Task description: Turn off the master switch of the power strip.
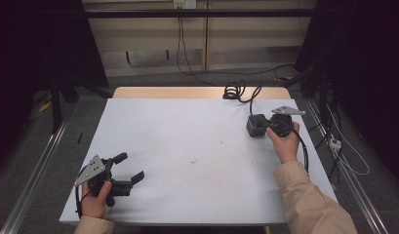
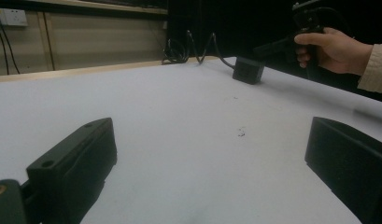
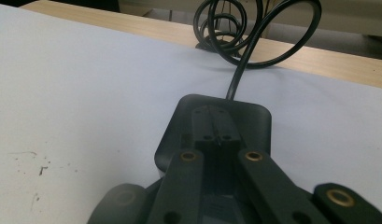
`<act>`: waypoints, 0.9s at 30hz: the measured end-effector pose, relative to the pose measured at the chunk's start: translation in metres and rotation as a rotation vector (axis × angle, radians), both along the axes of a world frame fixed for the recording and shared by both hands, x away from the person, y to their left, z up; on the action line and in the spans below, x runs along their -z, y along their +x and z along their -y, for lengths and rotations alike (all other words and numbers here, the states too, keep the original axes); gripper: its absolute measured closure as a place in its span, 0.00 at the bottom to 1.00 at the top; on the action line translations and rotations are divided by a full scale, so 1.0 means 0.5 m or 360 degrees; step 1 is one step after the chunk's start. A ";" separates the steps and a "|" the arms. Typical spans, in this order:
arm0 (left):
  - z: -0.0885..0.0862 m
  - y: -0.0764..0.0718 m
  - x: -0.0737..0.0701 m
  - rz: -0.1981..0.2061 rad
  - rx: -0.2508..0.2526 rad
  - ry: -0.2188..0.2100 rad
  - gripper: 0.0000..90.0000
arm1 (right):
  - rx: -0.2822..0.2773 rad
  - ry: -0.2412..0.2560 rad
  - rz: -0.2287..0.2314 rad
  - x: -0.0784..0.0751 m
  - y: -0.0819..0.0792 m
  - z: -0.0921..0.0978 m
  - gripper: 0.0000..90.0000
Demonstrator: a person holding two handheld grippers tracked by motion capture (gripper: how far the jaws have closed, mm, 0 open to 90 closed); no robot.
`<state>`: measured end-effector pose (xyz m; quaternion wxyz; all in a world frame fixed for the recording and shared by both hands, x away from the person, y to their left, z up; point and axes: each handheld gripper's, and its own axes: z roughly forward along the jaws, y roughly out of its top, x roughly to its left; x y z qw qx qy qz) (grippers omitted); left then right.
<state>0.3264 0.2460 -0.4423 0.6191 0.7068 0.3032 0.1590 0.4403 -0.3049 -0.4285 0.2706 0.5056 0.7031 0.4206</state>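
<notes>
The right claw has its jaws drawn together on, or perhaps just over, the top of the black power adapter near the worktop's far right corner. Its cord runs off to a coil at the far edge. The left claw rests wide open and empty at the near left corner, well apart.

Black adapter, white table, beige sleeve.

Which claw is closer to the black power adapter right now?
Right. The right claw sits against the black power adapter at the table's far right; the left claw is open at the near-left corner.
</notes>
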 end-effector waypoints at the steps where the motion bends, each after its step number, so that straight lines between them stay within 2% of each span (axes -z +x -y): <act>1: 0.000 0.000 0.000 0.0000 0.0000 0.0001 0.02 | 0.0001 -0.0018 -0.0001 -0.001 0.000 -0.002 1.00; 27: 0.002 0.000 0.001 0.0006 0.0006 0.0017 0.02 | 0.0029 0.0035 -0.0027 -0.001 0.000 -0.001 1.00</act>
